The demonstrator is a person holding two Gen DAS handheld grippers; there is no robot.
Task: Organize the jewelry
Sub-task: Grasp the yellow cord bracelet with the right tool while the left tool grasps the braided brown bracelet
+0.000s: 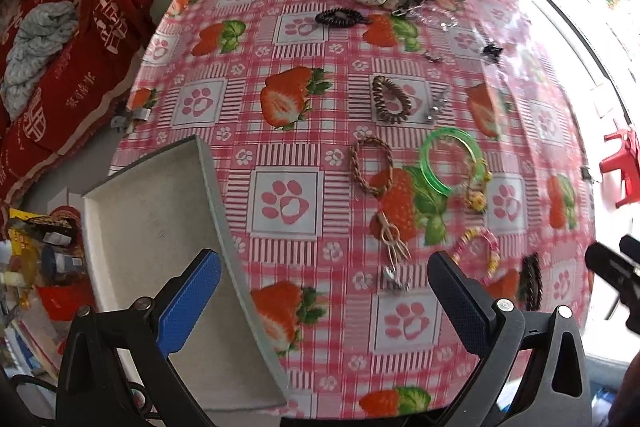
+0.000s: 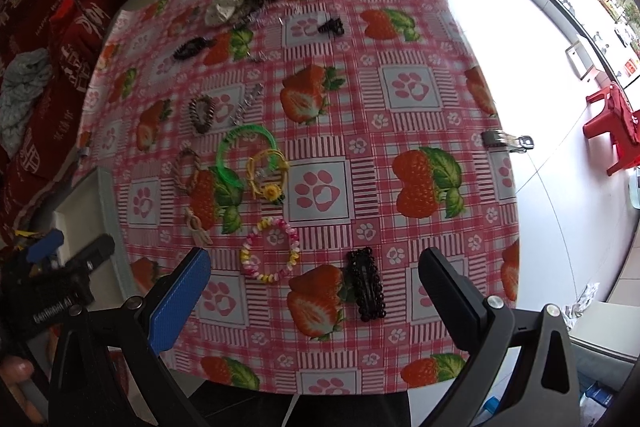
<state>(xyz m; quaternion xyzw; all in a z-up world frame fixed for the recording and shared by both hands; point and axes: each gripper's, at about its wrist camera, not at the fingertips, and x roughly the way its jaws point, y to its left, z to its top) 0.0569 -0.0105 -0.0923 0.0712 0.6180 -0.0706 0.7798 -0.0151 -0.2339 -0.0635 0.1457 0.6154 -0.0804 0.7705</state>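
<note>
Grey tray (image 1: pixel 224 195) fills left view; right view shows black hairclip (image 2: pixel 366 285).

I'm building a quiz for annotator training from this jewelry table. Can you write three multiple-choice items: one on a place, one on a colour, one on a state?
1. Where does the shallow grey tray sit?
A. at the table's left edge
B. at the table's far edge
C. on the red stool

2. What colour is the translucent plastic bangle?
A. blue
B. green
C. white

3. What state is the right gripper in?
A. shut on the black beaded hair clip
B. shut on nothing
C. open, holding nothing

Answers:
1 A, the tray overhangs the left side of the pink strawberry tablecloth.
2 B, the ring is bright green.
3 C, its fingers stand wide apart above the black beaded hair clip, which lies flat on the cloth.
</note>
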